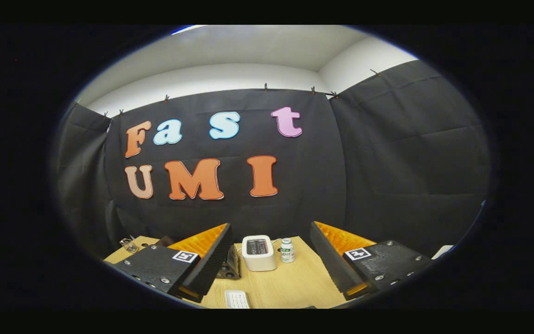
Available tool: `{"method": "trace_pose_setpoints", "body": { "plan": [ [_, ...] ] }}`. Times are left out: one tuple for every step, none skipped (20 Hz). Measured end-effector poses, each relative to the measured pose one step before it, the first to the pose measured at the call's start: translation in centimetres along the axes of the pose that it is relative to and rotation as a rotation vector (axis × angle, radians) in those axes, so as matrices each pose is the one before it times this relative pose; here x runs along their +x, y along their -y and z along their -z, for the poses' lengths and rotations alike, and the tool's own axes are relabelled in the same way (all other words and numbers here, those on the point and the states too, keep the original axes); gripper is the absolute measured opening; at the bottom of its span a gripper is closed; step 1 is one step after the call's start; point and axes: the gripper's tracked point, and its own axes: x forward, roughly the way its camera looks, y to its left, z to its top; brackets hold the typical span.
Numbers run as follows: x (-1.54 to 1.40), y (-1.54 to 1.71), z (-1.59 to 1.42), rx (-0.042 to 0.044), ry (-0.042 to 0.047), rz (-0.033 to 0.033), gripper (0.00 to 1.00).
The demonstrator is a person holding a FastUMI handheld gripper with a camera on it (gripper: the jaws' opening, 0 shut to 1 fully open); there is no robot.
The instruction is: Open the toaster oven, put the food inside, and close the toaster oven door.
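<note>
The gripper [270, 226] is held high above the wooden table [295, 287] with its fingers spread wide apart. Nothing is grasped between them. This released state is judged to suit an approach or a retreat, because no thing is being carried.

Beyond the fingers, in the gap between them, a white appliance [258, 253] with slots on its top is seen. Just beside it, toward the right finger, a small white bottle [287, 250] is standing upright. Behind the tip of the left finger, a small metallic box with dark knobs [232, 266] is partly hidden. It is judged to be the toaster oven, but this cannot be told with certainty, and it cannot be told whether its door is open or closed.

Between the fingers and close to their bases, a flat white ridged object [237, 299] is lying on the table. It is perhaps the food, but it is too small for this to be decided. If it is, the food is lying outside the oven.
</note>
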Motion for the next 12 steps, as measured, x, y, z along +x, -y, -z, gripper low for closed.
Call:
{"method": "trace_pose_setpoints", "body": {
  "plan": [
    [-0.090,-0.014,0.090,0.00070,-0.00242,-0.00116,0.99],
    [-0.003,0.075,0.069,0.00020,-0.00186,0.00049,0.99],
    [0.163,0.036,0.101,-0.00062,-0.00188,-0.00034,0.99],
    [-0.028,-0.019,0.113,-0.00126,-0.00057,-0.00029,0.99],
    [0.046,0.095,-0.005,-0.00073,-0.00047,-0.00004,0.99],
    [-0.035,0.020,-0.008,-0.00050,0.00054,-0.00089,0.99],
    [0.111,0.063,0.061,-0.00074,0.00059,-0.00038,0.99],
    [0.125,0.063,-0.011,-0.00094,-0.00159,-0.00008,0.99],
    [-0.018,-0.193,0.143,-0.00032,-0.00291,-0.00043,0.99],
    [0.105,-0.078,0.070,-0.00035,-0.00130,-0.00309,0.99],
    [0.097,0.076,0.042,-0.00097,-0.00104,-0.00336,0.99],
    [0.089,-0.075,0.078,-0.00239,-0.00195,-0.00210,0.99]
  ]
}}
